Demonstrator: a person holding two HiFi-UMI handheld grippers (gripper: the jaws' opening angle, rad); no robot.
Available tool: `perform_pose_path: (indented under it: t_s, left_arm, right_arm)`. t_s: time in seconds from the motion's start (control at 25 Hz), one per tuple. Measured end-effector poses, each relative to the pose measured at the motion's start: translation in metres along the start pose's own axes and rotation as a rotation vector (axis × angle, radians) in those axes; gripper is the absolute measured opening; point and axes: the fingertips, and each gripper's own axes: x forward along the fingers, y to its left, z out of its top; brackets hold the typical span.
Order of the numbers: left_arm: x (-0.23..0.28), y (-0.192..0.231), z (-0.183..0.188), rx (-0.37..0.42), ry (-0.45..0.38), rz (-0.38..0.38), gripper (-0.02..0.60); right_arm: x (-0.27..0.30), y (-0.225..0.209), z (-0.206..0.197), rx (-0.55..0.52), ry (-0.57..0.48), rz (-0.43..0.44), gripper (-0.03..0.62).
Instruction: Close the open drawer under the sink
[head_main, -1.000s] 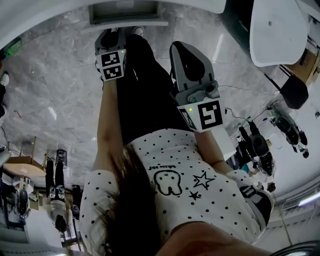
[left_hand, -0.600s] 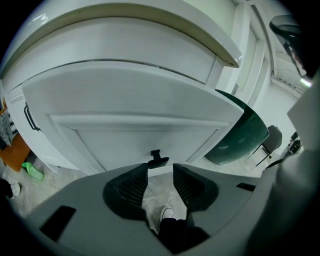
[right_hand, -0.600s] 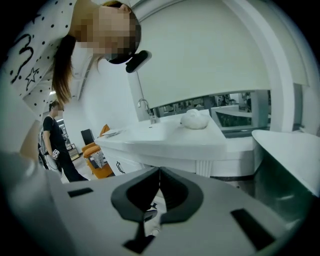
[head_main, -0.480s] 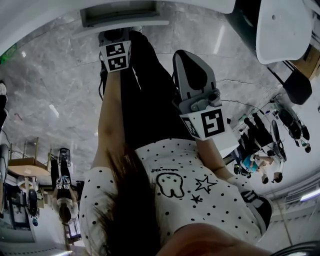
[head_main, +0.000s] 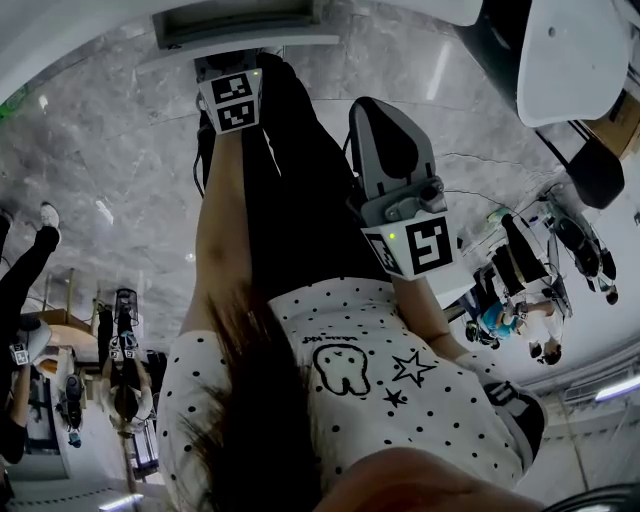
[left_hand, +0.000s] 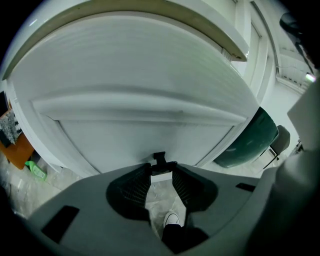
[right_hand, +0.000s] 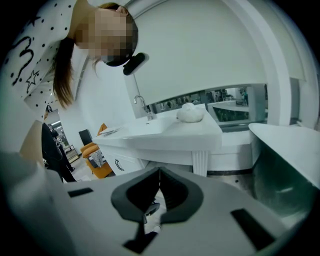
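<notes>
- Left gripper view: left gripper (left_hand: 161, 169) fingers wide, just narrowing slightly, empty, tips at the handle (left_hand: 159, 159) of the drawer (left_hand: 150, 135).
- Right gripper (right_hand: 159, 172) fingers together, empty.
- We judge this the approach step; next, push drawer squarely in.

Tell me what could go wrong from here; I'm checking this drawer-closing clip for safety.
1. The left gripper, jaws apart and just eased slightly closer with nothing between them, sits near the lower edge of the drawer front; pushing there, it might slip underneath.
2. The person's shoe shows directly below, so the foot may be bumped.
3. The right gripper is shut and faces the sink, giving no support.
</notes>
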Motion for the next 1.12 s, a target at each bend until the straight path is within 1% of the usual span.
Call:
perform_pose_path:
  t_s: [0.24, 0.72, 1.12]
  left_arm:
    - [0.0007, 0.0001, -0.0022, -0.003, -0.001, 0.001, 0.135]
    - [-0.0027, -0.0015, 0.0022, -0.006, 0.002, 0.000, 0.135]
    - [-0.0043, 0.0006, 0.0032, -0.013, 0.022, 0.008, 0.135]
  right_arm:
    - [0.0011, 0.0035, -0.0051, 0.009, 0.003, 0.014, 0.014]
    - [0.0010, 0.0013, -0.0010, 0.010, 0.010, 0.020, 0.014]
    - [0.0029, -0.0036, -0.0018, 0.025, 0.015, 0.017, 0.014]
